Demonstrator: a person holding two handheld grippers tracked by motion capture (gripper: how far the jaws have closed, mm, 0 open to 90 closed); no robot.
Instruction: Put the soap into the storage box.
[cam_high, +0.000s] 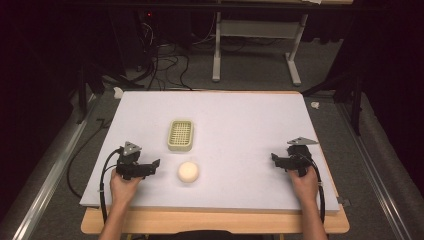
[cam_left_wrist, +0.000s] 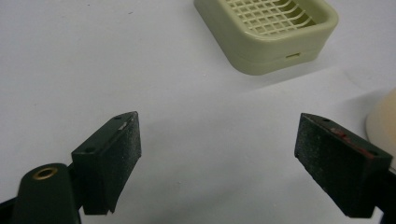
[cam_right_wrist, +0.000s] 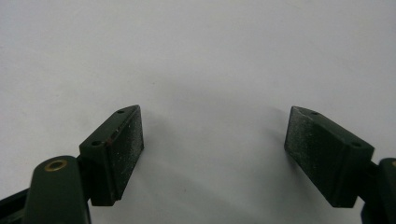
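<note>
Both grippers idle, jaws spread, nothing held.
Round cream soap bar sits lower centre of the frame, just right of the left gripper, below the green soap dish; right gripper well apart at lower right.

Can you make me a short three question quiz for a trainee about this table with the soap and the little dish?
1. True or false: the left gripper holds the round soap.
2. Which gripper is nearer the soap dish: A left, B right?
3. Fill in: in the left gripper view the soap lies beside the ____ jaw.

Key:
1. False; its jaws are open and the soap lies apart on the white mat.
2. A.
3. Right.
</note>
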